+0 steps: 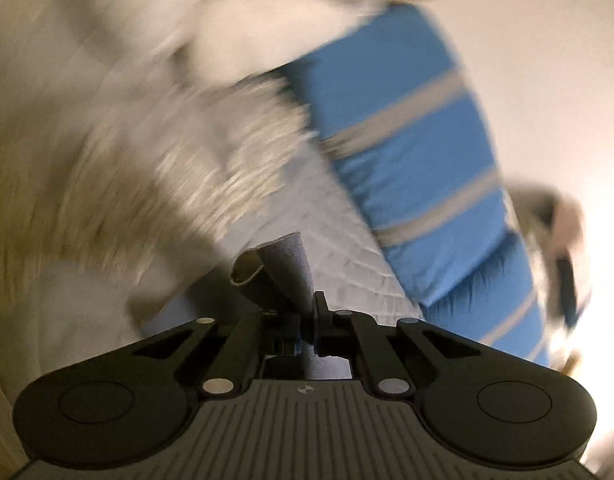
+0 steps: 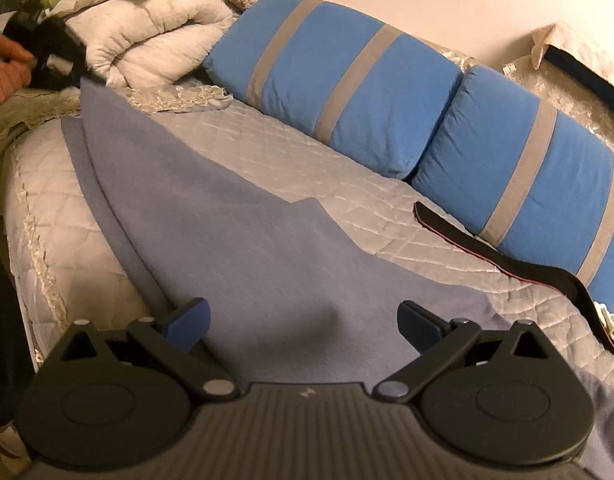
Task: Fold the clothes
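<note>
So the folding is only just getting going, as far as I can tell. The blue-grey cloth (image 2: 211,216) is lying spread out across the quilted bed (image 2: 347,184), running from the far left corner down to the near edge, with one layer already lying over another along the left side, so maybe one fold is in. It's still long and loose though, nowhere near a tidy stack, and I'd guess most of the folds are still to come.

Over on the left, the left hand-held gripper (image 1: 285,268) is closed tight on a corner of that same cloth, and you can see the pinched bit sticking up between the fingers in the wrist view, which is really smeared with motion blur. In the other view it's showing up as a dark blur at the far left corner of the bed, with the person's hand (image 2: 5,68) wrapped around it, right next to the heap of cream bedding (image 2: 147,28).

Moving right, the right hand-held gripper (image 2: 305,326) is hovering wide open over the near end of the cloth, not gripping anything. I can't tell if the tips are brushing the fabric or just above it.

Along the back right, two blue striped cushions (image 2: 347,80) are leaning on the wall, and a black strap (image 2: 487,248) is lying in front of them, clear of the cloth
</note>
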{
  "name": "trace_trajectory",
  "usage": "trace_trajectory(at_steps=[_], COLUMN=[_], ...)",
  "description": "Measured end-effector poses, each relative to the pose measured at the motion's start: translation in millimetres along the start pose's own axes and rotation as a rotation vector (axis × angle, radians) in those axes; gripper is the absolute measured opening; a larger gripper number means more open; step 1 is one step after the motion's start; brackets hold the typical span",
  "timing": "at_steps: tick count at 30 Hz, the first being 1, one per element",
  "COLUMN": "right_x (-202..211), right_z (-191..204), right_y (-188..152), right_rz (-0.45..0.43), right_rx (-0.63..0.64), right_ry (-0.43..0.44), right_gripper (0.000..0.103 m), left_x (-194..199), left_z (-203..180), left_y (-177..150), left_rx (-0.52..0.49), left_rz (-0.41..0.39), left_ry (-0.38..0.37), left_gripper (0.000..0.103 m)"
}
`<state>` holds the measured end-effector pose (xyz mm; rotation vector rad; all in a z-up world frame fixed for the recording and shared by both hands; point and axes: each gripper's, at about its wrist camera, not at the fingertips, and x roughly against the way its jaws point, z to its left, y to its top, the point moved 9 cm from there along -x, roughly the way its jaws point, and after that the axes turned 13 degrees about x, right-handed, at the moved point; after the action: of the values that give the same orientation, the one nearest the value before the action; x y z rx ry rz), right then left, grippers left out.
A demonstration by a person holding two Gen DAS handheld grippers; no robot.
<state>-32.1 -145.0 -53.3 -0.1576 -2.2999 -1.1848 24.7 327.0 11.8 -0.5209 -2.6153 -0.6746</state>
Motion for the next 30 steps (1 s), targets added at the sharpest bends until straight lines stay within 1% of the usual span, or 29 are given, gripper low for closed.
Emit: trace_trajectory(at_steps=[1, 2, 3, 4, 6, 8, 9, 12, 14, 15, 17, 18, 20, 21, 23, 25, 27, 30], right_x=[0.3, 0.6, 1.1, 1.4, 2.1, 3.1, 3.7, 5.7, 7.7, 8.7, 8.7, 7.5, 5.5, 5.2, 5.0, 4.5, 4.7, 5.7], right_z=[0.3, 0.4, 0.3, 0.0, -0.4, 1.1, 3.1, 10.6, 20.1, 25.7, 37.9, 43.7, 52.7, 55.7, 58.9, 60.1, 64.6, 73.3], right_y=[0.0, 0.0, 0.2, 0.4, 1.0, 1.3, 1.5, 1.8, 3.8, 5.5, 7.5, 8.1, 7.6, 7.3, 7.2, 6.8, 3.9, -0.9], right_rz=[-0.001, -0.001, -0.002, -0.003, -0.006, -0.010, -0.014, -0.030, -0.054, -0.069, -0.088, -0.088, -0.085, -0.085, -0.082, -0.075, -0.066, -0.059], right_rx=[0.003, 0.005, 0.004, 0.003, 0.001, 0.010, 0.027, 0.091, 0.175, 0.222, 0.321, 0.364, 0.426, 0.447, 0.478, 0.510, 0.572, 0.676], right_ry=[-0.001, -0.001, -0.001, -0.001, -0.001, -0.001, -0.005, -0.019, -0.041, -0.053, -0.086, -0.101, -0.113, -0.118, -0.138, -0.164, -0.184, -0.220], right_gripper=[0.103, 0.103, 0.103, 0.103, 0.103, 0.103, 0.103, 0.103, 0.103, 0.103, 0.102, 0.101, 0.095, 0.094, 0.088, 0.084, 0.083, 0.080], left_x=[2.8, 3.6, 3.8, 2.0, -3.7, -8.8, -10.0, -4.5, -2.7, -1.5, -0.4, -0.5, -1.4, -1.8, -2.8, -3.5, -3.2, -1.1], left_z=[-5.6, -6.4, -5.3, 1.2, 21.1, 38.7, 46.0, 58.7, 62.4, 62.8, 61.9, 61.3, 60.9, 61.7, 62.4, 62.5, 62.7, 64.1], left_y=[-0.4, -1.5, -2.5, -3.4, -6.4, -9.2, -9.5, -5.4, -2.1, -1.4, -0.4, -0.1, 0.5, 0.2, -0.1, -0.3, -0.7, -3.5], left_rx=[-0.060, -0.100, -0.133, -0.143, -0.113, -0.042, -0.002, 0.113, 0.167, 0.176, 0.185, 0.189, 0.202, 0.209, 0.215, 0.214, 0.221, 0.258], left_rz=[-0.004, 0.000, 0.006, 0.017, 0.059, 0.092, 0.102, 0.104, 0.109, 0.107, 0.102, 0.101, 0.098, 0.097, 0.095, 0.095, 0.093, 0.092], left_ry=[0.013, 0.045, 0.081, 0.129, 0.233, 0.282, 0.293, 0.235, 0.211, 0.205, 0.191, 0.184, 0.173, 0.169, 0.165, 0.164, 0.161, 0.159], left_gripper=[0.004, 0.005, 0.005, 0.005, 0.005, 0.009, 0.009, 0.011, 0.014, 0.015, 0.022, 0.023, 0.027, 0.028, 0.029, 0.031, 0.032, 0.034])
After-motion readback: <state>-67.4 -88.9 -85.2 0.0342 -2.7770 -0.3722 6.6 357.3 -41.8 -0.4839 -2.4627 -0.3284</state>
